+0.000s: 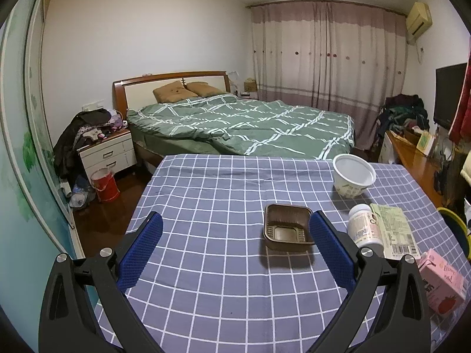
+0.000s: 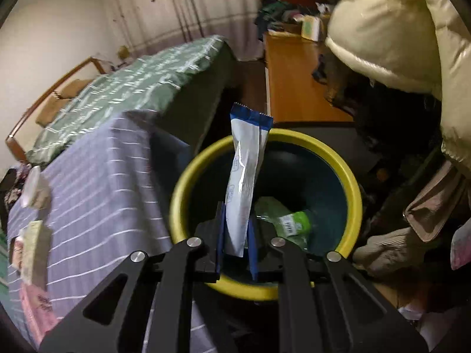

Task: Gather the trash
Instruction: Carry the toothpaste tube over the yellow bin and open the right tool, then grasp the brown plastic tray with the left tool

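My left gripper [image 1: 235, 220] is open above the checked tablecloth [image 1: 206, 264]; a brown plastic tray [image 1: 287, 231] lies just inside its right finger. A white cup [image 1: 353, 179], a white bottle [image 1: 363, 226], a green-printed packet [image 1: 394, 232] and a pink carton [image 1: 441, 282] lie to the right. My right gripper [image 2: 237, 214] is shut on a white-and-blue wrapper [image 2: 245, 176], held over a yellow-rimmed bin [image 2: 354, 194] beside the table. A green-labelled plastic bottle [image 2: 291, 220] lies inside the bin.
A bed with a green quilt [image 1: 244, 123] stands behind the table. A wooden desk [image 2: 294, 82] is beyond the bin. A cream puffy jacket [image 2: 397, 29] hangs right of the bin. A nightstand [image 1: 109, 153] and a red bucket [image 1: 104, 185] stand at the left.
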